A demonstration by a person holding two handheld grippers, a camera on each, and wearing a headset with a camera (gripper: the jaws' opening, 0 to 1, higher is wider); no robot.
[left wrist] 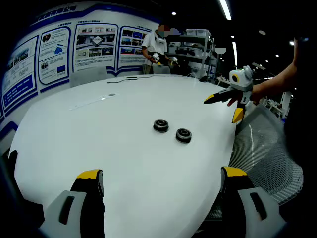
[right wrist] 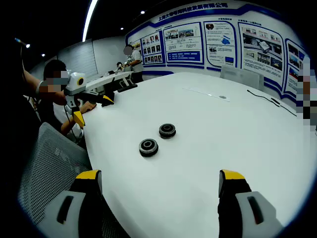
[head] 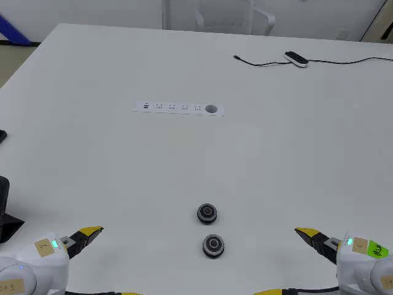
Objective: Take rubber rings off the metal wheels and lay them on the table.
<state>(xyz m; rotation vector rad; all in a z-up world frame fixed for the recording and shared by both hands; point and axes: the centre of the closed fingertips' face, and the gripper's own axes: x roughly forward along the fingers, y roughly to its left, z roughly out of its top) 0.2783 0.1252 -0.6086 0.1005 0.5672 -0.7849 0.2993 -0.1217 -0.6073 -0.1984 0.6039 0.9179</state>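
Rubber rings (right wrist: 140,148) sit on both wheels, each a dark band around a paler metal hub. The two wheels lie flat on the white table (head: 123,172), close to its near edge and about midway across. They are just beside each other but apart, and the far wheel (head: 207,213) lies slightly left of the near wheel (head: 213,246).

Your left gripper (left wrist: 162,173) is at the near left. Its yellow-tipped jaws are spread wide with only bare tabletop between them. Your right gripper (right wrist: 160,174) is at the near right, and its jaws are spread just as wide and hold nothing. The wheels lie between the two grippers, well apart from each, and neither gripper touches a wheel.

Farther out, near the middle of the table, a white socket strip (head: 178,107) is set flush into the top. At the far right a thin dark cable (head: 344,62) runs across the surface to a small white device. Pale chairs (head: 233,17) stand beyond the far edge. In your gripper views a grey mesh chair (left wrist: 262,148) stands at the near edge of the table.
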